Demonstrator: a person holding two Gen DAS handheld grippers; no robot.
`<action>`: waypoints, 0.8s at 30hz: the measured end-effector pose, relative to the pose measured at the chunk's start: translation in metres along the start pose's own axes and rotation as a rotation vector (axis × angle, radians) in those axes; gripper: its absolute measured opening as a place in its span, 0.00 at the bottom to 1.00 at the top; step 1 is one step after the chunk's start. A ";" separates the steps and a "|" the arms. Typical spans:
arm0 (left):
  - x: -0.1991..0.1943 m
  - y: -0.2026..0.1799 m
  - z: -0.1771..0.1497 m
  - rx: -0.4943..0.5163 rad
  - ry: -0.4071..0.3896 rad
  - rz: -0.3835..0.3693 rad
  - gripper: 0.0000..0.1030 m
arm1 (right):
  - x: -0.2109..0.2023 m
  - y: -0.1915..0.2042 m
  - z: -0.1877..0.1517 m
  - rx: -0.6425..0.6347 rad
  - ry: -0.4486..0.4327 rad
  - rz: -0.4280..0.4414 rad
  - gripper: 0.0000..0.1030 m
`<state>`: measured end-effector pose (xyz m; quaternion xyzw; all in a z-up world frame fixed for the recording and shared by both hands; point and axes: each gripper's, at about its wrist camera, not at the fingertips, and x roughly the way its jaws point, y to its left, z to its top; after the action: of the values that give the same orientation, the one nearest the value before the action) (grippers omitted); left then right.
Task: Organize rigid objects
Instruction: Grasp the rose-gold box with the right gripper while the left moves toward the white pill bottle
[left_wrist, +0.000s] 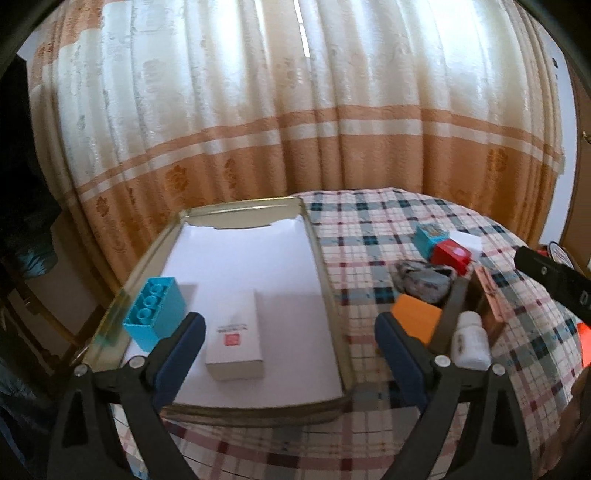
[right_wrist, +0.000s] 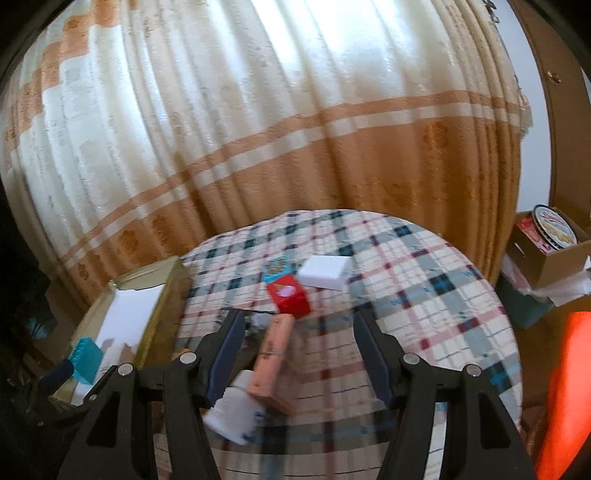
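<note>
A gold-rimmed tray (left_wrist: 328, 291) lined with white paper holds a blue toy brick (left_wrist: 155, 312) and a white box (left_wrist: 236, 338). My left gripper (left_wrist: 290, 332) is open and empty above the tray's near end. On the plaid cloth lie an orange box (left_wrist: 415, 319), a white bottle (left_wrist: 471, 343), a pink box (right_wrist: 271, 352), a red cube (right_wrist: 290, 297), a teal cube (right_wrist: 277, 269) and a white box (right_wrist: 325, 275). My right gripper (right_wrist: 299, 338) is open and empty above the pink box and the bottle (right_wrist: 236, 413).
A grey patterned pouch (left_wrist: 424, 280) lies beside the orange box. The round table (right_wrist: 424, 295) stands against an orange and cream curtain (left_wrist: 295, 110). A cardboard box with a round tin (right_wrist: 554, 230) sits at the right. An orange object (right_wrist: 569, 387) is at the right edge.
</note>
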<state>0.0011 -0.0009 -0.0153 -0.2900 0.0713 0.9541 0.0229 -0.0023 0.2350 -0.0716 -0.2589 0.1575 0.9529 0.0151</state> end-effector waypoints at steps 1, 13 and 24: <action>0.000 -0.002 0.000 0.006 0.005 -0.010 0.92 | 0.001 -0.003 0.000 0.011 0.010 0.000 0.62; -0.009 -0.035 -0.009 0.092 0.043 -0.118 0.92 | 0.011 -0.008 -0.002 -0.020 0.105 -0.019 0.62; -0.005 -0.039 -0.011 0.092 0.092 -0.139 0.92 | 0.052 0.013 -0.009 -0.073 0.277 0.022 0.32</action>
<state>0.0142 0.0358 -0.0262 -0.3365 0.0957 0.9315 0.0992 -0.0442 0.2175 -0.1013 -0.3864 0.1263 0.9132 -0.0268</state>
